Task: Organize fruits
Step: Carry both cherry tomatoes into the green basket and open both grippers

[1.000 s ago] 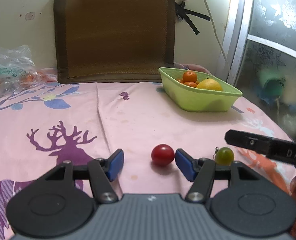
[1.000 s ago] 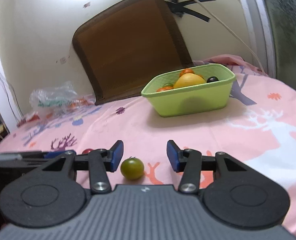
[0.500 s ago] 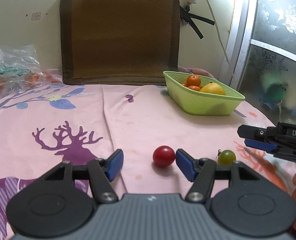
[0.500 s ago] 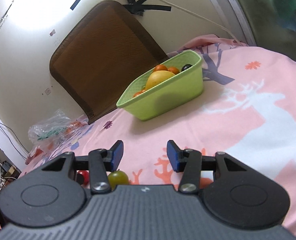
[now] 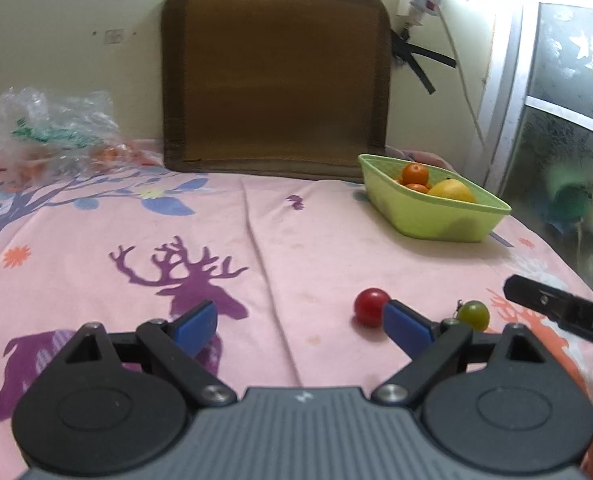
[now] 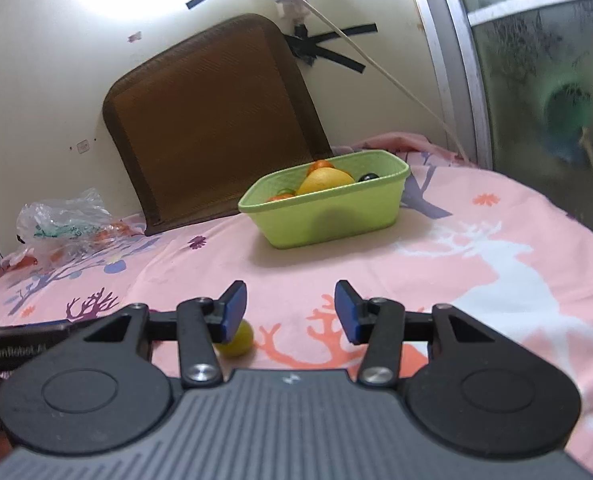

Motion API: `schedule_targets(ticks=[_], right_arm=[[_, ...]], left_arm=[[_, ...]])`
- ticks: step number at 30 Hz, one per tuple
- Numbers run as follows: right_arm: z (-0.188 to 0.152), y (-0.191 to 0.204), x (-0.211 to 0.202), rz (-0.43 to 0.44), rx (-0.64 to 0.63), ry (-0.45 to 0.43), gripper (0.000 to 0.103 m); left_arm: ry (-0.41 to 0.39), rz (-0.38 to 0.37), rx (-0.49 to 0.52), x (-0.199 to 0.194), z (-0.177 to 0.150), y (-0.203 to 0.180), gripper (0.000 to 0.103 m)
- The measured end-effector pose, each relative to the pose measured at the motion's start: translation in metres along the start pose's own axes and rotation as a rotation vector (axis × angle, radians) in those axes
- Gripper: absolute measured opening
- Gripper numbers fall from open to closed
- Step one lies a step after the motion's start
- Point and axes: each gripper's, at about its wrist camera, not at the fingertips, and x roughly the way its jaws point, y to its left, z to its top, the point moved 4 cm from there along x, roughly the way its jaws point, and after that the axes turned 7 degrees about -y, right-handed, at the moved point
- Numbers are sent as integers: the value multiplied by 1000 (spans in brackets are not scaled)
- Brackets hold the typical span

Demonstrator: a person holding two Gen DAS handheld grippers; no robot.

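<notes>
A red tomato lies on the pink deer-print cloth just beyond the right pad of my left gripper. That gripper's jaws are opening and nothing is between them. A green tomato with a stem sits to the right of the red one, close to a finger of my right gripper. In the right wrist view the green tomato peeks out under the left finger of the right gripper, which stands open and empty. The green basket holds oranges and a yellow fruit.
A brown cushion leans on the wall behind the table. A crumpled plastic bag lies at the back left. A frosted glass door stands close on the right, where the cloth's edge curves away. A white cable hangs on the wall.
The left gripper's jaws have spread much wider, so the red tomato now sits by the right pad instead of between the pads. The right gripper's view has swung and levelled.
</notes>
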Motion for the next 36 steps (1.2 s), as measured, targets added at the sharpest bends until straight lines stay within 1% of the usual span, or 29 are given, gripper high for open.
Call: schedule_targets(ticks=[1, 2, 11, 13, 15, 17, 18, 19, 22, 24, 25, 26, 27, 28, 30, 31, 32, 33, 36], right_arm=[[-1, 2, -2, -2, -5, -4, 56], [-1, 3, -2, -4, -7, -4, 56], [-5, 12, -6, 21, -21, 12, 56], [-5, 11, -6, 26, -22, 21, 56], [-6, 11, -7, 20, -41, 37, 56], [-5, 12, -8, 18, -83, 47, 56], [-5, 12, -8, 28, -106, 59, 56], [-5, 13, -8, 39, -131, 72, 56], [-4, 16, -5, 70, -193, 112, 54], [-4, 20, 0, 95, -217, 137, 53], [-5, 21, 3, 108, -227, 146, 50], [-5, 23, 6, 120, -237, 153, 49], [-6, 25, 10, 132, -246, 160, 49], [-6, 27, 13, 145, -251, 166, 48], [-8, 30, 21, 171, -260, 190, 44], [-11, 31, 26, 186, -268, 209, 32], [-13, 31, 30, 199, -277, 228, 27], [-14, 31, 31, 209, -283, 221, 27], [-1, 23, 33, 233, -260, 195, 26]], left_arm=[[0, 4, -8, -1, 0, 1, 93], [-1, 8, -15, -1, 0, 3, 93], [3, 5, -36, -2, -1, 9, 92], [12, -7, -40, -2, -1, 9, 88], [23, -35, -37, -2, -1, 7, 85], [44, -88, -14, 1, -1, 3, 79], [55, -117, 9, 3, -1, -2, 73], [60, -136, 33, 4, 0, -6, 70], [63, -176, 90, 11, 8, -19, 68], [69, -181, 107, 18, 14, -26, 68], [78, -183, 122, 23, 16, -30, 67], [94, -178, 143, 29, 16, -33, 66], [119, -164, 163, 34, 14, -37, 59], [149, -155, 175, 39, 10, -39, 54], [137, -134, 228, 40, 6, -44, 53], [132, -127, 251, 39, 4, -47, 45], [130, -144, 257, 38, 4, -49, 36], [136, -162, 253, 37, 6, -49, 26], [144, -204, 202, 45, 23, -50, 26]])
